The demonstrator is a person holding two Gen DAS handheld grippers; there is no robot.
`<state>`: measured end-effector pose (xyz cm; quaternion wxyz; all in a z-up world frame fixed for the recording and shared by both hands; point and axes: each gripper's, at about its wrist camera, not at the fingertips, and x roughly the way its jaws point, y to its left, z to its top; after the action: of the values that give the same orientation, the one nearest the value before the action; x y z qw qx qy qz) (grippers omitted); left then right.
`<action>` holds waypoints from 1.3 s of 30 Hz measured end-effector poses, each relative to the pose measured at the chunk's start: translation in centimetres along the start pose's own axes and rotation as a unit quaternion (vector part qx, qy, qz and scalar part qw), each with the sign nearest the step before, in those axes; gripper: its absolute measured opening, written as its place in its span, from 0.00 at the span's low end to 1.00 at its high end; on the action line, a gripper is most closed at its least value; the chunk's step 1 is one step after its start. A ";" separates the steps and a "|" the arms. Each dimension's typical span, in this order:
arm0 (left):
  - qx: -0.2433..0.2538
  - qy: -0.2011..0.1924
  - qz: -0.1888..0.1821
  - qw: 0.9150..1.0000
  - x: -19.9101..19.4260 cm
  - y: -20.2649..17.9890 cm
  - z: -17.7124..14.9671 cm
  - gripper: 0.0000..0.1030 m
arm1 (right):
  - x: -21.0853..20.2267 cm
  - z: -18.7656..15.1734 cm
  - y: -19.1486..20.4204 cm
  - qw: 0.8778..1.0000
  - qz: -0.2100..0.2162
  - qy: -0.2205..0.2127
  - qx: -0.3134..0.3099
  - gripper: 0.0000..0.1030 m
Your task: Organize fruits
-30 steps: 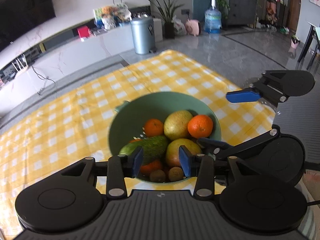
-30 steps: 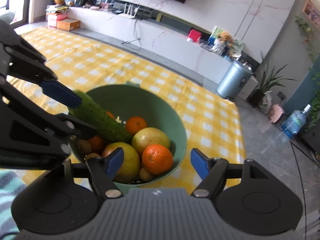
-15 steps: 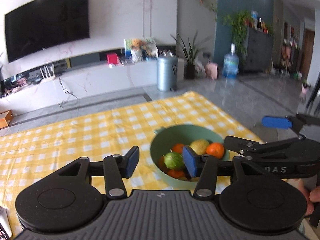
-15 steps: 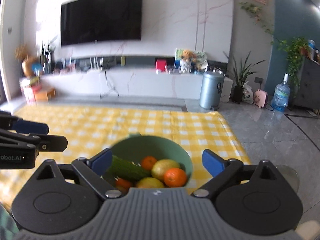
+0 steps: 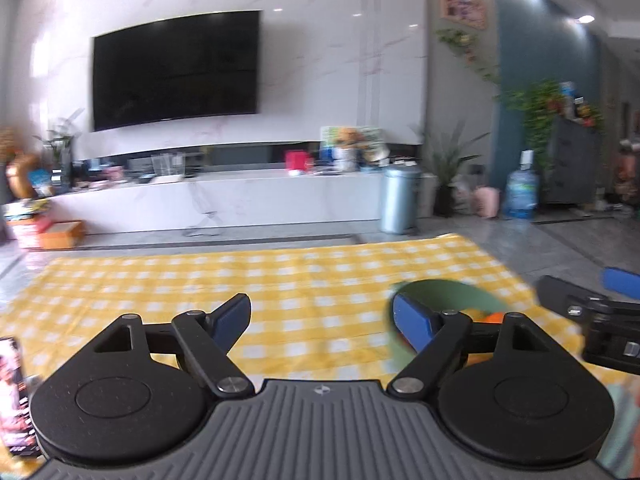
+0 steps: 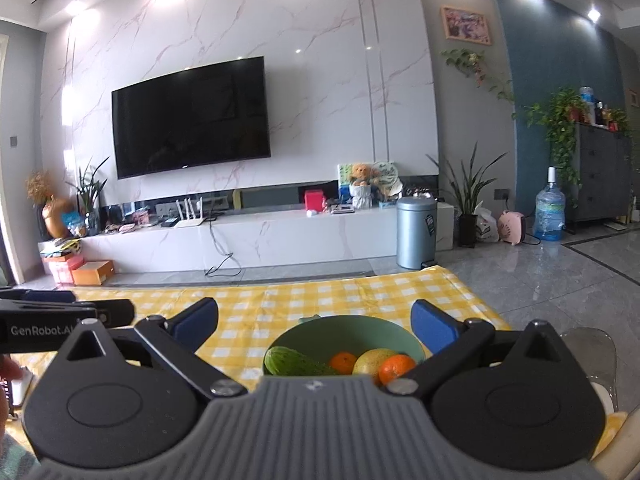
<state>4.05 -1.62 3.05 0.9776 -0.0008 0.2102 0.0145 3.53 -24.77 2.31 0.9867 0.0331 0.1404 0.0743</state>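
A green bowl [image 6: 344, 330] on the yellow checked cloth [image 6: 320, 296] holds a cucumber [image 6: 296, 364], two oranges [image 6: 394, 366] and a yellow-green fruit [image 6: 374, 360]. My right gripper [image 6: 314, 320] is open and empty, raised just in front of the bowl. In the left wrist view the bowl [image 5: 452, 292] sits at the right, partly behind my right-hand finger. My left gripper [image 5: 322, 318] is open and empty above the cloth [image 5: 280, 280], left of the bowl. The right gripper's body [image 5: 592, 320] shows at the right edge.
A white TV bench [image 6: 256, 236] with a wall TV [image 6: 190, 118] stands beyond the table. A grey bin [image 6: 416, 232], plants and a water bottle [image 6: 550, 212] stand on the floor. A phone-like item [image 5: 12, 392] lies at the left edge.
Both grippers pulled back and tilted up from the bowl. The left gripper let go of the cucumber, which now lies in the bowl, then opened wider and swung left.
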 end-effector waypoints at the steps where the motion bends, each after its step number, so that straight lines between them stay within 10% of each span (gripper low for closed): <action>1: 0.003 -0.001 0.012 1.000 0.1 0.1 -0.4 0.92 | 0.1 -0.5 0.2 1.000 -0.003 0.001 -0.002 0.96; 39: 0.033 0.105 0.010 0.994 3.6 -0.7 -6.2 0.92 | 3.8 -6.7 0.7 0.996 -0.024 0.088 0.004 0.96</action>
<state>4.76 -2.31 -4.07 0.9495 0.0316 0.3118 0.0169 5.13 -23.16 -5.11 0.9720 0.0271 0.2274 0.0528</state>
